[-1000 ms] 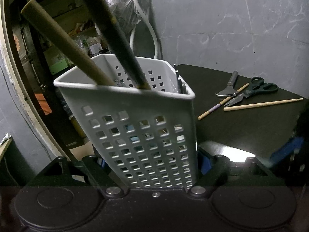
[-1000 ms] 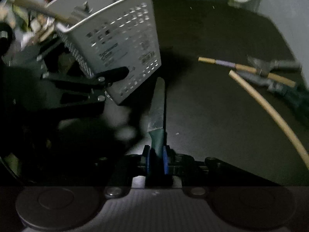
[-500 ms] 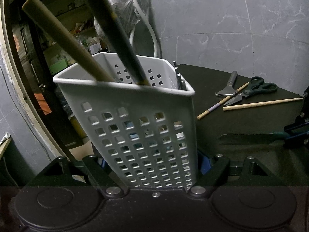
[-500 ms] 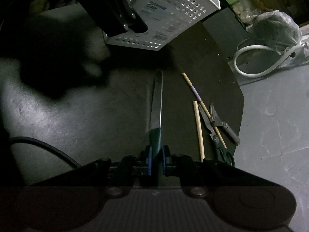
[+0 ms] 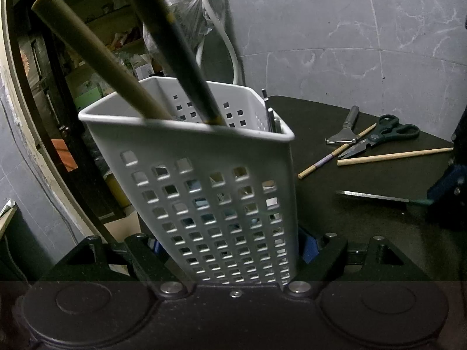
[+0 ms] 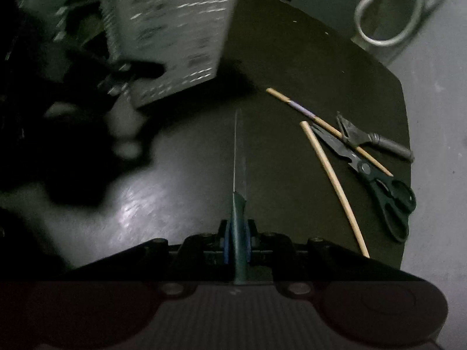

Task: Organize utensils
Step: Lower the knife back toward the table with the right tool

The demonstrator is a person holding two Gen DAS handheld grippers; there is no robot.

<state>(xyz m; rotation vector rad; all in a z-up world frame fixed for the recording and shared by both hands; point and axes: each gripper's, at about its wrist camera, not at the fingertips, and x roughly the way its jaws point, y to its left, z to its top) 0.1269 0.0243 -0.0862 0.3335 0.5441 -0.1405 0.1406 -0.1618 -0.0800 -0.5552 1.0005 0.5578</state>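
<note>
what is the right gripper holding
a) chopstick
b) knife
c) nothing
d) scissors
b, the right gripper is shut on the green handle of the knife, whose blade points out ahead over the table; the scissors lie on the table.

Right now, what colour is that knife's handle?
Dark green, on the knife in the right gripper; right wrist view shows it best.

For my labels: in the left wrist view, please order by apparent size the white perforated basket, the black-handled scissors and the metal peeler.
1. White perforated basket, though it is nearest the camera.
2. Black-handled scissors.
3. Metal peeler.
</note>
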